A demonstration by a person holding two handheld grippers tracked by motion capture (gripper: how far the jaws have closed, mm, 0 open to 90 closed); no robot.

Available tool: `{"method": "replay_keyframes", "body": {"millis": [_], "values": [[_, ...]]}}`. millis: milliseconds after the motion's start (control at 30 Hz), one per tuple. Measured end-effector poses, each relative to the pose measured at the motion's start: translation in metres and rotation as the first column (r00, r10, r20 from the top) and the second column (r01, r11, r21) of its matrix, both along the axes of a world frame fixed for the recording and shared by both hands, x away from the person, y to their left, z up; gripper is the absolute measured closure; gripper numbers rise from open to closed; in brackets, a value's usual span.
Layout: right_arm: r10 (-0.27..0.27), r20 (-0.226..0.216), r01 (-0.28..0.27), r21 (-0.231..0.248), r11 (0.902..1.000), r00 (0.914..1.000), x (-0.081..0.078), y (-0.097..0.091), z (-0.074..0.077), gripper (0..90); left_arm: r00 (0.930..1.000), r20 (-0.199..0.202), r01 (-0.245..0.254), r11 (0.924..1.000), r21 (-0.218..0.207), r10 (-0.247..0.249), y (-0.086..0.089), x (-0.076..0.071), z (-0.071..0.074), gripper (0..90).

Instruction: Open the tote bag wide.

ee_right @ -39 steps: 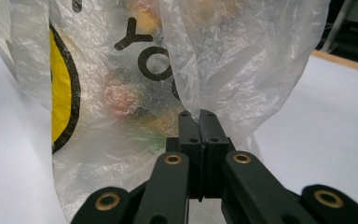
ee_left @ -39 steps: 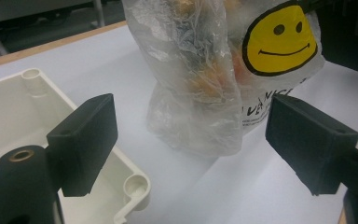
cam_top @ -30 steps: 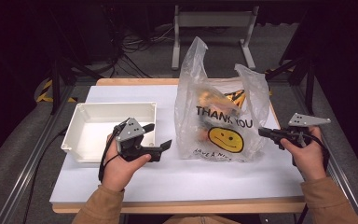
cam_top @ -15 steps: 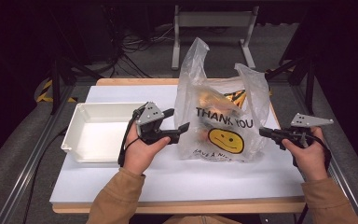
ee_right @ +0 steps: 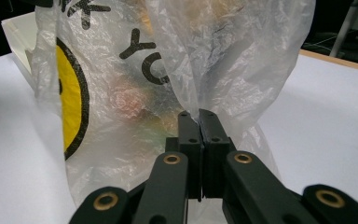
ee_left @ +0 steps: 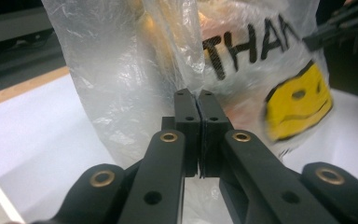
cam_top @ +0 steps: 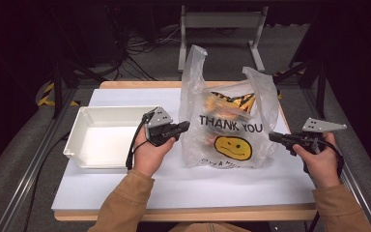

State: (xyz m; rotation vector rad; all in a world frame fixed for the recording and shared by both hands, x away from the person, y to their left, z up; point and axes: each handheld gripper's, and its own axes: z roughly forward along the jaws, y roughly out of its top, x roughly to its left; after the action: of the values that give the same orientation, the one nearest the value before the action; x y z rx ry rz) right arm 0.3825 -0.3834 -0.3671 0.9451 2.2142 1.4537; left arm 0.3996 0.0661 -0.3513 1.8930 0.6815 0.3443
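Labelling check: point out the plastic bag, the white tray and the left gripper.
plastic bag [cam_top: 232,147], high view, on the yellow smiley face.
white tray [cam_top: 75,133], high view, on its left wall.
left gripper [ee_left: 198,100], left gripper view, at the shut fingertips.

The high view looks forward and down from above the person's side, taking in the whole white-topped table [cam_top: 125,193]. Each gripper view rides low and very close, looking along its jaws toward 12 o'clock. All three share the clear plastic smiley-face bag [cam_top: 227,130] [ee_left: 135,60] [ee_right: 214,56].
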Motion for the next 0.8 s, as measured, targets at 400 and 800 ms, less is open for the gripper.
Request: {"method": "replay_keyframes", "body": {"millis": [400, 800], "values": [[-0.003, -0.038, 0.002, -0.029, 0.9996, 0.9993, 0.0, 0.0, -0.014, 89.4, 0.9988, -0.048, 0.016, 0.9961, 0.087, -0.012, -0.002, -0.005, -0.031, 89.7], [0.008, -0.117, -0.017, -0.076, 0.997, 0.9931, -0.002, 0.004, -0.039, 88.8, 0.9969, -0.077, 0.031, 0.9798, 0.197, -0.016, -0.013, -0.008, -0.058, 88.8]]}}
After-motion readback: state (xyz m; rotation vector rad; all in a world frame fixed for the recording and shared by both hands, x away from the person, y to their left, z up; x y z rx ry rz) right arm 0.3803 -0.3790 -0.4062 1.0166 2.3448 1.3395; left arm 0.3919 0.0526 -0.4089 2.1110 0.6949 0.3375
